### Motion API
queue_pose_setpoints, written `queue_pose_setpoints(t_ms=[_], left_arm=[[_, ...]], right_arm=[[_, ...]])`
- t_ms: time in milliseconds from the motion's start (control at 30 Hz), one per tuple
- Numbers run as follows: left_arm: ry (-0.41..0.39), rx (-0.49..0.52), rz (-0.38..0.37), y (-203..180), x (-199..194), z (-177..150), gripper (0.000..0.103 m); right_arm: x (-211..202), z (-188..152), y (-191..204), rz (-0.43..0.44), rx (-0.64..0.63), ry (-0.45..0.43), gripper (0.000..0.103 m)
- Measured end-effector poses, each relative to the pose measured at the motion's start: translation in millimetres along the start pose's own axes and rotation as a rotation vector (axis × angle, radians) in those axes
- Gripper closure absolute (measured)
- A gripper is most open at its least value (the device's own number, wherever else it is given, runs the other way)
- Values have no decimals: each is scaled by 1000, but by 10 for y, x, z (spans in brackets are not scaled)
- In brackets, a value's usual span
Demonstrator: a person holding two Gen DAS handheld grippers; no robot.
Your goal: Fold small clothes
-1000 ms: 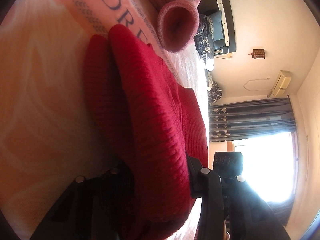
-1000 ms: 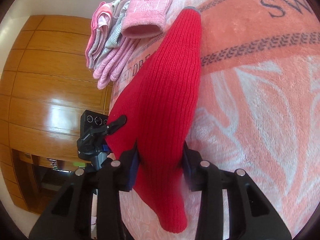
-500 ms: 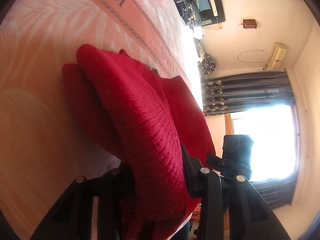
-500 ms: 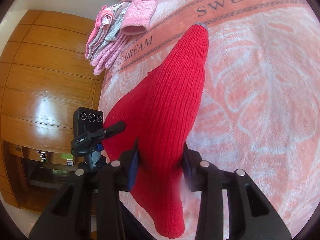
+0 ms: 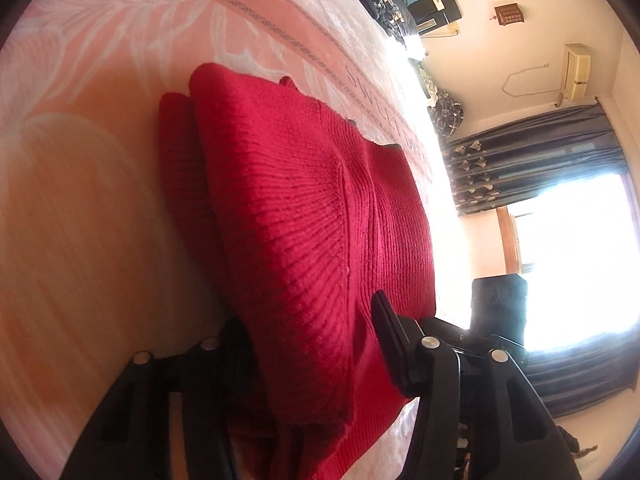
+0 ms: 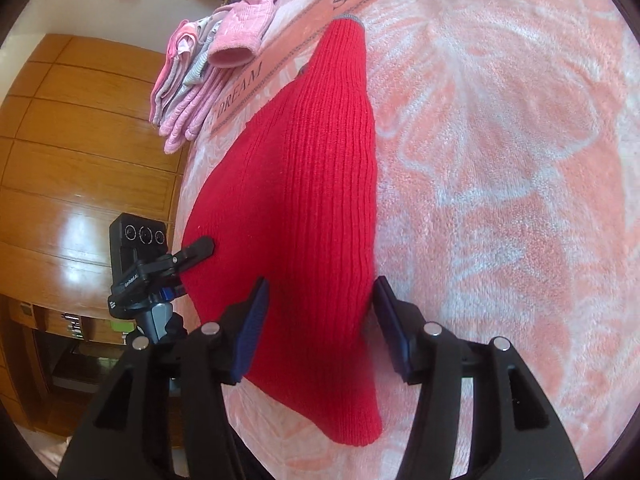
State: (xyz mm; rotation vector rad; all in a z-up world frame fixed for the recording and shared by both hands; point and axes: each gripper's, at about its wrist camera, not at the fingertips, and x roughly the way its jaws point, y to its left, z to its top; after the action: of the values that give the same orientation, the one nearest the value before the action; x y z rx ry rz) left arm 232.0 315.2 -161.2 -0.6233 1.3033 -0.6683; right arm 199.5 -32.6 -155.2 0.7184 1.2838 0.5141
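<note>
A folded red knit sweater lies on the pink blanket. My left gripper has the thick folded edge filling the space between its fingers, and the knit spreads past both of them. In the right wrist view the same sweater stretches away from me, one grey-edged cuff at its far end. My right gripper straddles the near end with its jaws parted; the knit runs straight through without being pinched. The left gripper shows at the sweater's left edge, one finger resting on the knit.
A stack of pink and grey clothes sits at the far side of the bed by a wooden wardrobe. Dark bundles lie at the bed's far end, beside a curtained bright window. Open blanket lies right of the sweater.
The sweater has been drawn across the blanket, away from the pink pile, and now rests flat. The right jaws have widened and no longer pinch the knit; the left jaws widened slightly.
</note>
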Motion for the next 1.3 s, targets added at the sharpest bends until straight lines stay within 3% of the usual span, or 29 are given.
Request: queue_pose_setpoints(t_ms=[200,467,567,633,667,700,833,1000,1100,1300], left_arm=[[-37,63,66,-136,-237,-423,38],[-25,55,118,-160,-70,-689,38],[-21,65,123,-313,55,-662,40],[-10,66,118,-344,81,-674,49],[7,61,112,-366,122,-655,62],[12,49,106,-371,124,-649,67],[-15,22,76,-433,78,-636,74],[-11,20,118,-303,66,-691,75],[-9,-12,107,-180,158,-697,75],[-25,29,143,-266,183,-693,72]], right_arm=[[-119,-314,-31,-11,-32,28,47],[49,-611,-80,-55,-53,54,48],[96,-659,-67,-33,-42,62,77],[98,-694,-34,-22,-35,58,83],[83,-710,7,-9,-35,54,85],[58,-725,63,5,-37,47,86],[-96,-779,199,62,-27,14,88],[-10,-889,128,11,-20,37,88],[106,-980,35,-40,-15,47,88],[180,-1104,-23,-44,23,21,86]])
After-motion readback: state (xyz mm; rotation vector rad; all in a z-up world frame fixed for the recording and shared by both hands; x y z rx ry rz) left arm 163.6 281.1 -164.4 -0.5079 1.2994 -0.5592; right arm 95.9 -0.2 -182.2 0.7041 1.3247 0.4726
